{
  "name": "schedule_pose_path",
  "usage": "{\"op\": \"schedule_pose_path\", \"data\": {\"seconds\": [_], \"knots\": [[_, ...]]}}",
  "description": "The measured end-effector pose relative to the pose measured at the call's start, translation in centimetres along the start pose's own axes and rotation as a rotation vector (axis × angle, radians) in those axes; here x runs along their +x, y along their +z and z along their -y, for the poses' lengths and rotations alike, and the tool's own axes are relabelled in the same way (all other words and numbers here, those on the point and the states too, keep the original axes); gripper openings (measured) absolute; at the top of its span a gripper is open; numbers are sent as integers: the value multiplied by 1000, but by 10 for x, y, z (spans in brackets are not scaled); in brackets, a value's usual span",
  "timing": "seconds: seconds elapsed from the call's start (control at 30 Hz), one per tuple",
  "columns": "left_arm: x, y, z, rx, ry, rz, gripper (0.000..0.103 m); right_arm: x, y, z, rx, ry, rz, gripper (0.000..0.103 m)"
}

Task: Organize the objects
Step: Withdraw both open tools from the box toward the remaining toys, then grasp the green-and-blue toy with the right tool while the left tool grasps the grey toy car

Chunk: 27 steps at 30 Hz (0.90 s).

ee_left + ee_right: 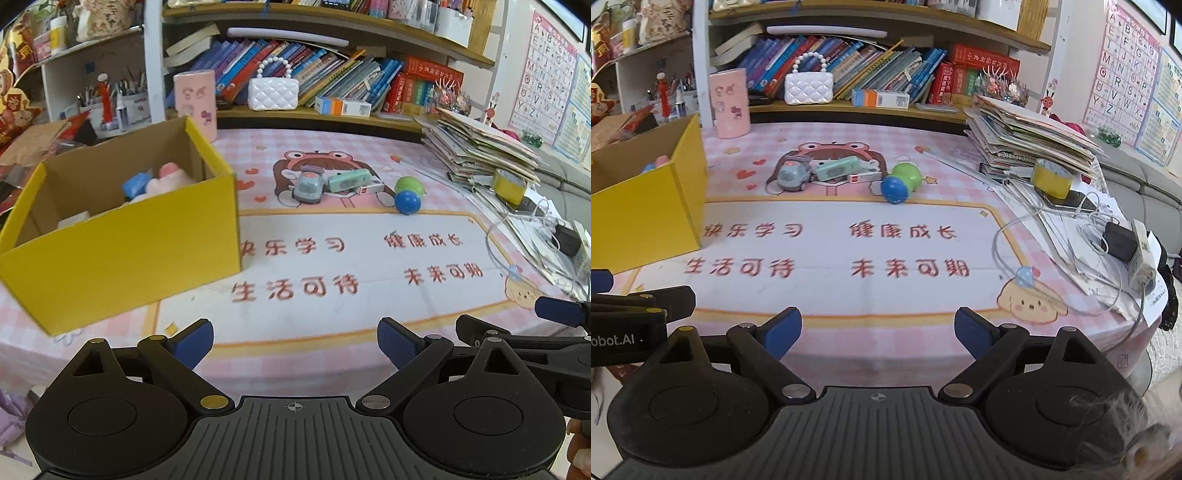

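A yellow cardboard box (122, 254) stands at the table's left, holding a pink plush (166, 181) and a blue toy (135, 184); it also shows in the right wrist view (646, 206). Far across the mat lie a grey toy car (308, 186) (792, 175), a mint case (349, 181) (836, 168), a small white and red box (367, 189) (862, 178) and a green and blue dumbbell toy (407, 194) (900, 182). My left gripper (295, 343) is open and empty above the near table edge. My right gripper (877, 332) is open and empty beside it.
A pink cylinder (729, 105) and a white quilted purse (809, 86) stand at the back by the bookshelf. A pile of papers (1030, 138), a yellow tape roll (1052, 179), cables and a charger (1119, 242) crowd the right side.
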<state>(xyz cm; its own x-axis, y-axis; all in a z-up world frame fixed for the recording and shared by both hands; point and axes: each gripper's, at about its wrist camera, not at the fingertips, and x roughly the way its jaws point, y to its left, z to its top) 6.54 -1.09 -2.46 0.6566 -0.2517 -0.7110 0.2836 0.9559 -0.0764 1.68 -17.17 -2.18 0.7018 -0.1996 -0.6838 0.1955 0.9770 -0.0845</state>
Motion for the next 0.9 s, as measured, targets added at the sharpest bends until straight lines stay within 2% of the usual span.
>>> {"op": "schedule_pose_path", "data": {"seconds": [0.3, 0.5, 0.57, 0.77, 0.9], "knots": [[42, 42, 21, -22, 21, 22, 97, 49, 47, 26, -21, 29, 5, 89], [68, 69, 32, -43, 55, 32, 97, 83, 76, 43, -27, 74, 10, 86], [74, 78, 38, -39, 66, 44, 96, 93, 85, 49, -20, 89, 15, 81], [99, 103, 49, -43, 104, 73, 95, 126, 108, 61, -20, 124, 23, 81], [120, 121, 53, -52, 141, 72, 88, 149, 124, 67, -20, 149, 37, 75]]}}
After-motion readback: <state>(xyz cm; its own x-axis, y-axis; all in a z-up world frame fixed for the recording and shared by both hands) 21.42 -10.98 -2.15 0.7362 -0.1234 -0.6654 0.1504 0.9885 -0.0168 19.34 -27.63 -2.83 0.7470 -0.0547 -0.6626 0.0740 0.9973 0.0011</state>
